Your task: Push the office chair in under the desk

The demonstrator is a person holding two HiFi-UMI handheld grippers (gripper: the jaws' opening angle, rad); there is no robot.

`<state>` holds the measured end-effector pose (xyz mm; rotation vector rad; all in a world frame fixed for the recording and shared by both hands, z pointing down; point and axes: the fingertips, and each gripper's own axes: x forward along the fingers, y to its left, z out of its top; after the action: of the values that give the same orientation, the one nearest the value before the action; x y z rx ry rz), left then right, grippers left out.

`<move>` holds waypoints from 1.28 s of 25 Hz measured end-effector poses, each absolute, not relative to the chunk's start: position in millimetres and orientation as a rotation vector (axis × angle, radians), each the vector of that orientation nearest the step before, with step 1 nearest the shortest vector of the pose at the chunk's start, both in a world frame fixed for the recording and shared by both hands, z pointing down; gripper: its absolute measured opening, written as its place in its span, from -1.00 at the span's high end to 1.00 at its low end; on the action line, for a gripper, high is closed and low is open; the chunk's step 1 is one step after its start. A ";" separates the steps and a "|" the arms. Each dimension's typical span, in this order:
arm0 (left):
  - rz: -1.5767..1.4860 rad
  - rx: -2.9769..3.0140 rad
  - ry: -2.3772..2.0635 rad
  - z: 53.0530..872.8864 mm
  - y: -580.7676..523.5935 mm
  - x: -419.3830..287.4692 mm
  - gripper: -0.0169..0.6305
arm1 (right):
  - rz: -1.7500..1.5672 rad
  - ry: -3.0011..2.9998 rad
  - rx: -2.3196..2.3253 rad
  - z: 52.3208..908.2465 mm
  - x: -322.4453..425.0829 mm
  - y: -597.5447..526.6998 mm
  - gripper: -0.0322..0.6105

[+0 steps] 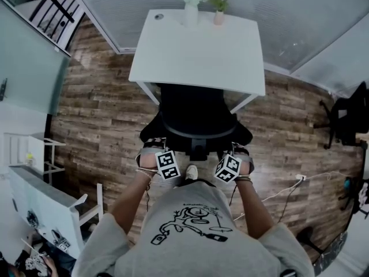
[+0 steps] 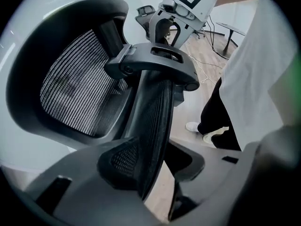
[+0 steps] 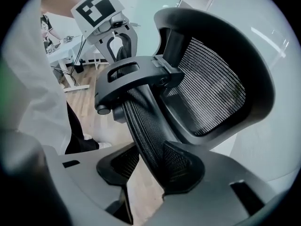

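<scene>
- Your torso (image 1: 190,224), in a grey printed shirt, fills the near edge of the head view. Both forearms reach forward, and one shoe (image 1: 191,172) stands on the wood floor (image 1: 104,114) between them.
- Left gripper (image 2: 153,161): the jaws stand apart, astride the left edge of the backrest (image 2: 153,121). The mesh lies against one pad, and floor shows in the gap before the other pad.
- Right gripper (image 3: 150,168): the jaws stand apart, astride the right edge of the same backrest. The mesh lies against one pad, with a gap at the other.
- The office chair (image 1: 193,117) stands directly ahead of you at the near edge of the desk (image 1: 199,56). Its front is under the desktop; its backrest and headrest (image 2: 70,88) are on your side.
- The white desk legs (image 1: 149,91) flank the chair left and right, each close beside it.
- Two vases of flowers (image 1: 191,7) stand at the far edge of the desk, well apart from the chair.
- A white cable (image 1: 282,189) crosses the floor at near right, close to your right forearm.
- A second black chair (image 1: 346,120) at far right and white shelving (image 1: 40,195) at near left are both well apart from the chair.
</scene>
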<state>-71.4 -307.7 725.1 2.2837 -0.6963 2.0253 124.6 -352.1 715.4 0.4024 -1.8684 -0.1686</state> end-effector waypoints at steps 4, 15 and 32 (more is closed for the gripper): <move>2.020 2.264 -0.706 724.2 -317.3 -69.0 0.45 | -0.182 -1.876 0.385 713.4 126.9 -364.4 0.37; 1.994 2.218 -0.804 723.2 -318.4 -84.1 0.45 | -0.199 -1.889 0.351 711.6 114.3 -361.5 0.37; 1.915 2.259 -0.961 706.3 -315.7 -88.0 0.29 | -0.115 -1.936 0.475 692.1 110.4 -353.1 0.31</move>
<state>-88.0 -315.7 706.3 2.2588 -0.9611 1.9152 110.4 -353.1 692.1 0.4753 -1.9362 -0.1155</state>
